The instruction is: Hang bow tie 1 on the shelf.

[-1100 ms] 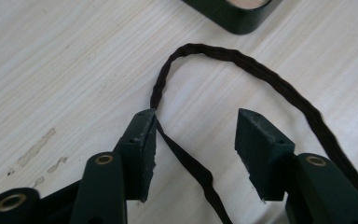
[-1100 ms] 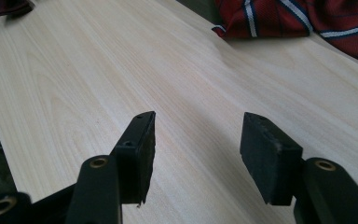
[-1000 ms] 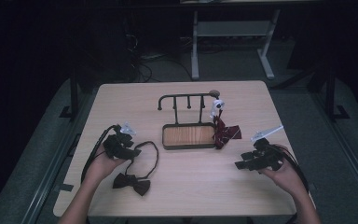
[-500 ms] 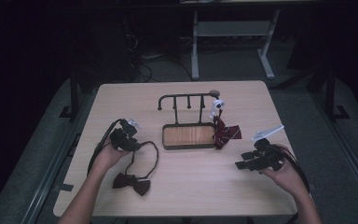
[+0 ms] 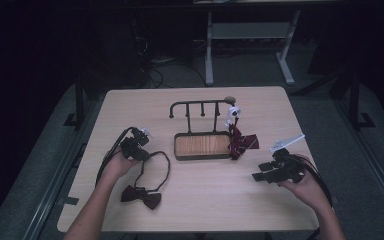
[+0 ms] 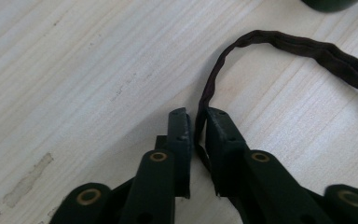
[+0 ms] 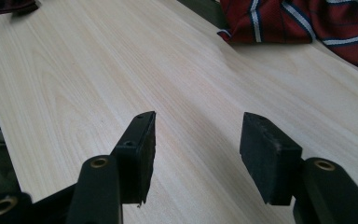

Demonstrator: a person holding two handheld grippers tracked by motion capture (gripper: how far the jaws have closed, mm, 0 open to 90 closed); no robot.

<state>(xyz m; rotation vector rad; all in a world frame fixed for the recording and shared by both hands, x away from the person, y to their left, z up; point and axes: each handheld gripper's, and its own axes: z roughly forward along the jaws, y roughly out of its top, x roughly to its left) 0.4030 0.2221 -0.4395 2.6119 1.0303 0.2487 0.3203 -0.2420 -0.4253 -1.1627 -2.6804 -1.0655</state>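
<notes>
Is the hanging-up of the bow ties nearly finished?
About halfway, it seems. Done: the striped red bow tie already hangs at the right end of the rack. In hand: the left gripper has just been closing on the strap of the dark bow tie. Left: lifting it onto the rack. The right gripper waits open.

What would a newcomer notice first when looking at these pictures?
Probably the left gripper, whose jaws have just been closing on the dark strap of the bow tie at the table's near left. Next, the striped red tie hanging from the black rack at the centre.
</notes>
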